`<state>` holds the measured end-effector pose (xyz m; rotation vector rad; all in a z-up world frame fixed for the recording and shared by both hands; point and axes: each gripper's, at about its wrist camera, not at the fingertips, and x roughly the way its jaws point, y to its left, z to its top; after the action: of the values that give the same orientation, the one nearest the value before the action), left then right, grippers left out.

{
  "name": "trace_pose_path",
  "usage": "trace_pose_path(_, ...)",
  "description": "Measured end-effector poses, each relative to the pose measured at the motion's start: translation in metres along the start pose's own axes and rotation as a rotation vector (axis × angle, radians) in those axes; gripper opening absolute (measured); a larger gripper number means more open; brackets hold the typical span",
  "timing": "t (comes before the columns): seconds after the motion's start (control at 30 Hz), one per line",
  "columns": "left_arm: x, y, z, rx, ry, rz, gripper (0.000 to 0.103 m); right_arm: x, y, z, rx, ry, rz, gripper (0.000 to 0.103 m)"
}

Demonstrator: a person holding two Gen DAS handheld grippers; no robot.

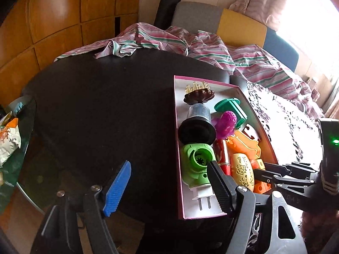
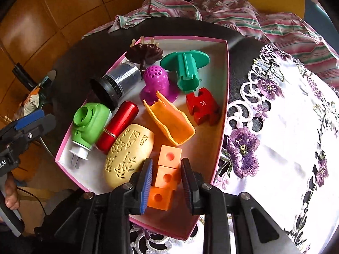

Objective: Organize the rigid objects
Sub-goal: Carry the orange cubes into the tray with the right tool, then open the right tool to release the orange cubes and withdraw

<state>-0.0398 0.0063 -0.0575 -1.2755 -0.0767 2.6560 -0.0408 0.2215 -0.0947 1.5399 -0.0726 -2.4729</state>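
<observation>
Orange block strip [image 2: 164, 182], holed cubes, plastic

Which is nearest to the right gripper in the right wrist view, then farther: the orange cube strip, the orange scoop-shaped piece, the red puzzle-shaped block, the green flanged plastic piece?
1. Orange cube strip, between the fingers.
2. Orange scoop-shaped piece, mid-box.
3. Red puzzle-shaped block, right side.
4. Green flanged plastic piece, far end.

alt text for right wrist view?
The right gripper, fingers open, straddles an orange block piece inside a pink-rimmed box packed with plastic objects. An embroidered floral cloth lies right of it.
</observation>
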Motion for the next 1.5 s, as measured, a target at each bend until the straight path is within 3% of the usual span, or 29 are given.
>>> trace_pose_path(0.07, -0.001, -0.002, 0.000, 0.004, -0.004, 0.004, 0.083, -0.002, 0.000, -0.001, 0.011, -0.005, -0.003, 0.027)
trace_pose_path(0.23, -0.007, -0.007, 0.000, 0.018, -0.027, 0.020, 0.089, -0.013, 0.007, -0.004, 0.029, -0.056, -0.016, 0.029)
trace_pose_path(0.47, -0.017, -0.013, -0.002, 0.023, -0.062, 0.043, 0.103, -0.032, 0.027, -0.008, 0.064, -0.181, -0.095, 0.036)
trace_pose_path(0.77, -0.027, -0.019, -0.007, 0.003, -0.069, 0.078, 0.103, -0.052, 0.040, -0.008, 0.106, -0.320, -0.202, 0.038)
trace_pose_path(1.2, -0.048, -0.022, -0.012, -0.028, -0.146, 0.120, 0.103, -0.057, 0.050, -0.015, 0.086, -0.341, -0.229, 0.038)
trace_pose_path(1.5, -0.052, -0.024, -0.013, -0.027, -0.159, 0.119, 0.103, -0.060, 0.052, -0.016, 0.074, -0.353, -0.239, 0.038)
